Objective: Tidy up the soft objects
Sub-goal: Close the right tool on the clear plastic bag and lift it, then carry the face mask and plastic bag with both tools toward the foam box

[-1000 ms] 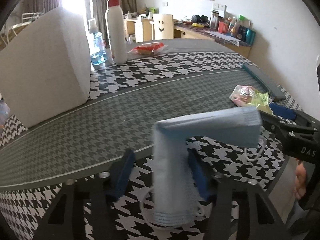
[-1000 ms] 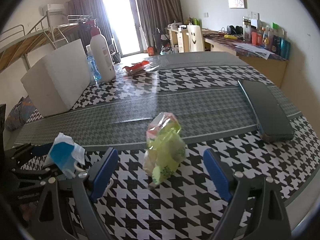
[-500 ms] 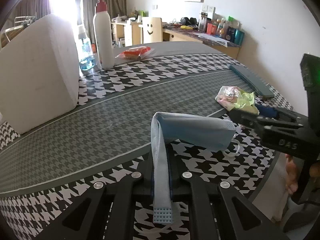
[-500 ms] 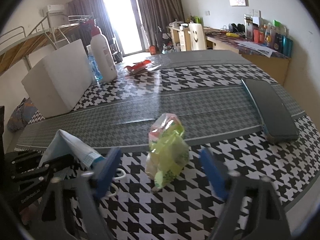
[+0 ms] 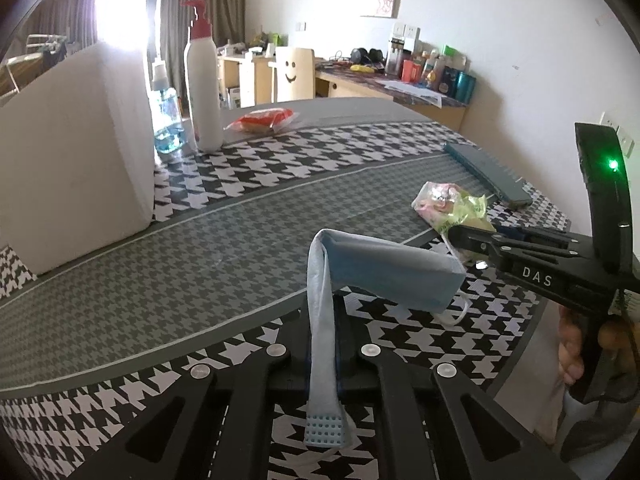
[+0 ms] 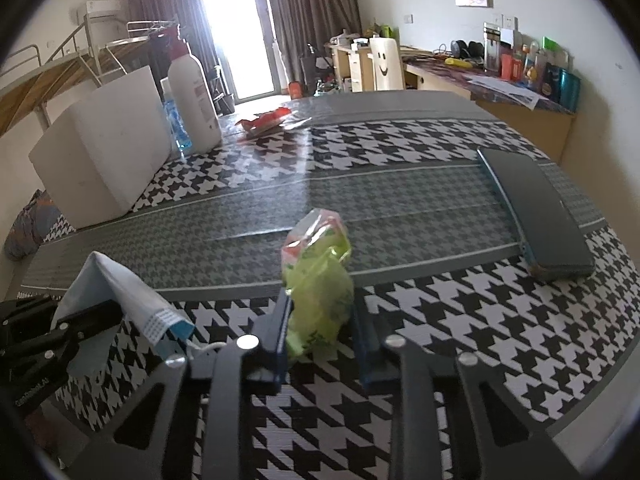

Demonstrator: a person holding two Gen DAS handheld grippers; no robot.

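Over table (image 5: 224,216): mask (image 5: 324,320) pinched btwn left claw (image 5: 324,364) pads.

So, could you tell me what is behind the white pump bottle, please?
Behind the white pump bottle stands a clear spray bottle of blue liquid, beside the white foam block. The pump bottle and the block cover part of it in both views.

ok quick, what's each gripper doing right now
Left gripper: shut on the mask.
Right gripper: fingers have just been closing around the bag; they look pressed on it.
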